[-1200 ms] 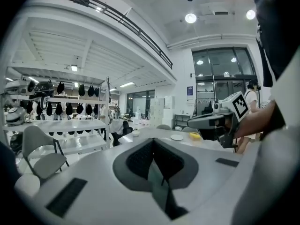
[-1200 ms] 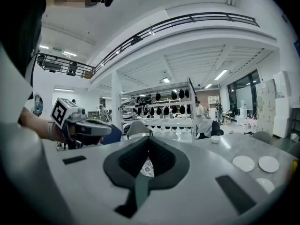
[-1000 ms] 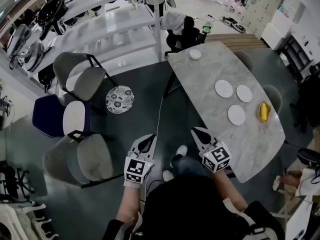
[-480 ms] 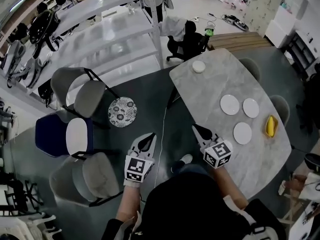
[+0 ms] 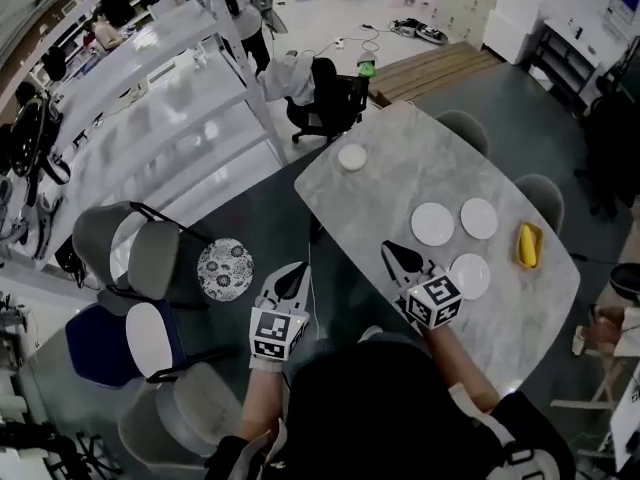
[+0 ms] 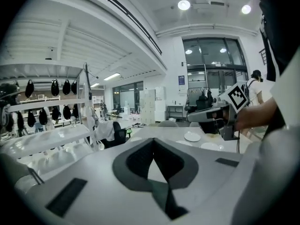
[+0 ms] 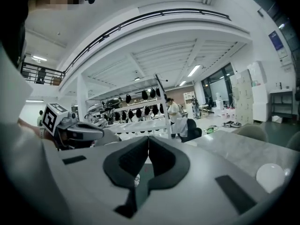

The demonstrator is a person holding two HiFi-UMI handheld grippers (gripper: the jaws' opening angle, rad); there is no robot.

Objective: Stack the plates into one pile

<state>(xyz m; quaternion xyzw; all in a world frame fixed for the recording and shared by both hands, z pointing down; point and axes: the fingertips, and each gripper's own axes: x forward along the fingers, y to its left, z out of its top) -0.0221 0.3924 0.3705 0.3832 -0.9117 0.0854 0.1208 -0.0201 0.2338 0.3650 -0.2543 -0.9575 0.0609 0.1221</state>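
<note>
Three white plates lie flat and face up on the marble bench [image 5: 400, 183], none stacked yet. They're round, so no long axis to speak of. The left plate [image 5: 432, 224] has the right plate [image 5: 479, 218] just beside it at 3 o'clock and the near plate [image 5: 470, 276] at 5 o'clock. A small white dish [image 5: 352, 157] sits well apart at 10 o'clock. A yellow thing [image 5: 528, 245] at the near plate's 2 o'clock runs roughly 12-to-6. Our right gripper [image 5: 392, 253] hangs at the near plate's 9 o'clock, pinched together on nothing. The left gripper [image 5: 294, 273] is over the floor, also closed and empty.
</note>
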